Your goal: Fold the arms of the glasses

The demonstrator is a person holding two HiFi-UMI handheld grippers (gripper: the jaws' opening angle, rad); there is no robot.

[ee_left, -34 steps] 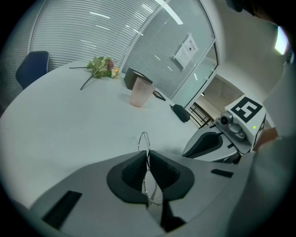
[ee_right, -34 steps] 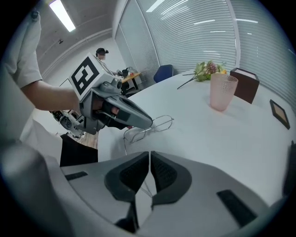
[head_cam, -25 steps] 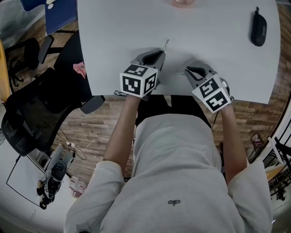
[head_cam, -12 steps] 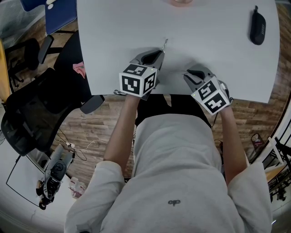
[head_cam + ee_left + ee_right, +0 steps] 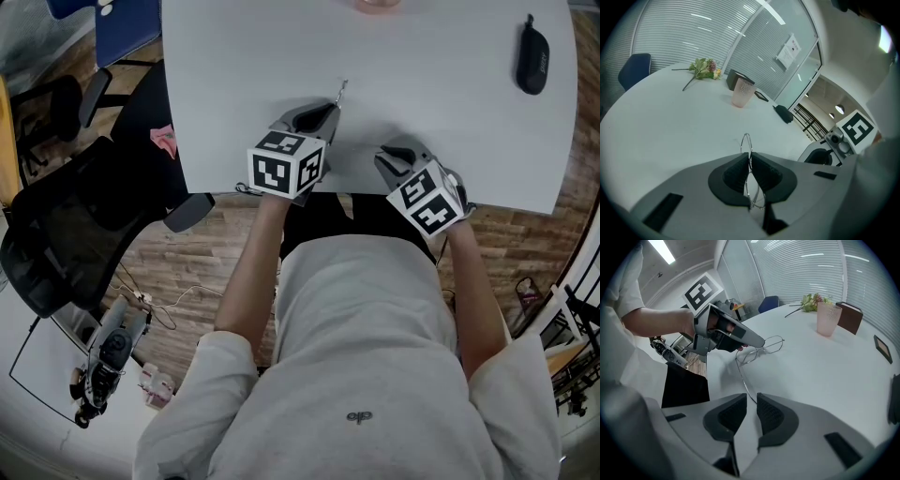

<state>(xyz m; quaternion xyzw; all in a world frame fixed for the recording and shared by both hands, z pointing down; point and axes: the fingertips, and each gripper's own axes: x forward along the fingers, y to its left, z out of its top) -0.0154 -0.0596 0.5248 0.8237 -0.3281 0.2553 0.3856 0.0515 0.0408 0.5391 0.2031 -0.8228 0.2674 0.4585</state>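
Wire-thin round-lens glasses (image 5: pixel 759 350) sit mid-frame on the white bench (image 5: pixel 665 126), pinched by our left gripper (image 5: pixel 749 153). Our right gripper (image 5: pixel 749 401) has just been opening, its jaws now spread. Only its view shows one arm's tip loose at their gap.

Nothing legible to log. Notice (image 5: pixel 790 50) on the glass wall: print too small. My shirt emblem (image 5: pixel 359 417) and the lettering on the dark case (image 5: pixel 532 58): unreadable.

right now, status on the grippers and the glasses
Left gripper shut on glasses. Right gripper jaws just been opening, arm tip at their mouth, unpinched. Arm sticks out, unfolded. Pink cup far off.
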